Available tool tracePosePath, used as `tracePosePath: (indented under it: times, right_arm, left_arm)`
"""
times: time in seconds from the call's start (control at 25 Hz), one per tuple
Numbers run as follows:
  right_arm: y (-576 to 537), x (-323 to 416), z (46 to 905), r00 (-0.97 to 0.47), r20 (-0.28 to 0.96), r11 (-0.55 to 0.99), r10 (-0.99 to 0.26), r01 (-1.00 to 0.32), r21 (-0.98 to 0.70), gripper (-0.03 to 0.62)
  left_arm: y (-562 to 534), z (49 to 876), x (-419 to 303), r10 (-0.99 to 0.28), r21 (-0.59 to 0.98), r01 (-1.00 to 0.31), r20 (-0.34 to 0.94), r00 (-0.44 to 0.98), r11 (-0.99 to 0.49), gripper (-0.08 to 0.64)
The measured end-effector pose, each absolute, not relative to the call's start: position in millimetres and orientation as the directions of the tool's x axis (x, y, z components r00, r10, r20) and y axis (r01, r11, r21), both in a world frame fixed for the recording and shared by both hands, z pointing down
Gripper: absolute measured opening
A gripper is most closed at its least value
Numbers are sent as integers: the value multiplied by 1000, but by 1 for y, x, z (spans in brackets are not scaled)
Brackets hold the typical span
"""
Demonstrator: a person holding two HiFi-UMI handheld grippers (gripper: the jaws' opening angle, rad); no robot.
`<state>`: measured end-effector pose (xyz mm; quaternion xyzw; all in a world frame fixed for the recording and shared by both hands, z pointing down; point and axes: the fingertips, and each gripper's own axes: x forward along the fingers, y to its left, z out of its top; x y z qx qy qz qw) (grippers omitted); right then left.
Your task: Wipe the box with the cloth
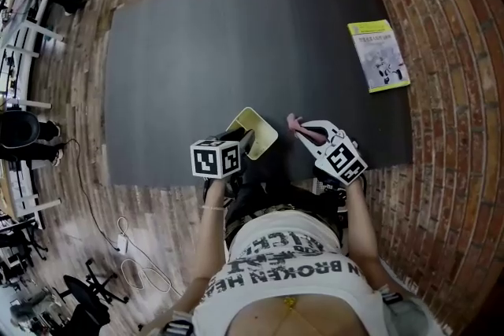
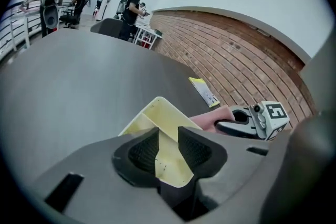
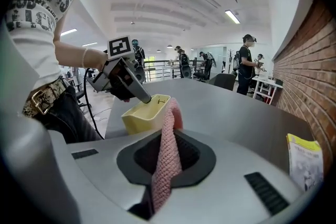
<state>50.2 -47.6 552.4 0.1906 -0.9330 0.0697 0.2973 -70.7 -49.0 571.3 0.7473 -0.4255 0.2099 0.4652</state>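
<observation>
My left tongs (image 1: 246, 142) pinch the box (image 1: 260, 127) by its thin wall; it seems light, stiff plastic. At its three o'clock, my right tongs (image 1: 305, 133) clamp the limp cloth (image 1: 293, 121).

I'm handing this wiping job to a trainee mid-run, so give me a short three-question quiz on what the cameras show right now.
1. True or false: the left gripper is shut on a wall of the yellow box.
2. What does the right gripper hold? A) pink cloth B) sponge C) nothing
3. Fill in: the yellow-green booklet lies on the dark table to the person's ____.

Key: 1 true; 2 A; 3 right.
</observation>
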Motion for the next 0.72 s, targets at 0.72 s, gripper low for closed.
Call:
tracePosePath:
  times: [0.72]
  right_arm:
    - [-43, -9, 558, -815, 557, 981, -161, -192, 3, 17]
  left_arm:
    - [-68, 581, -69, -229, 436, -886, 857, 462, -158, 95]
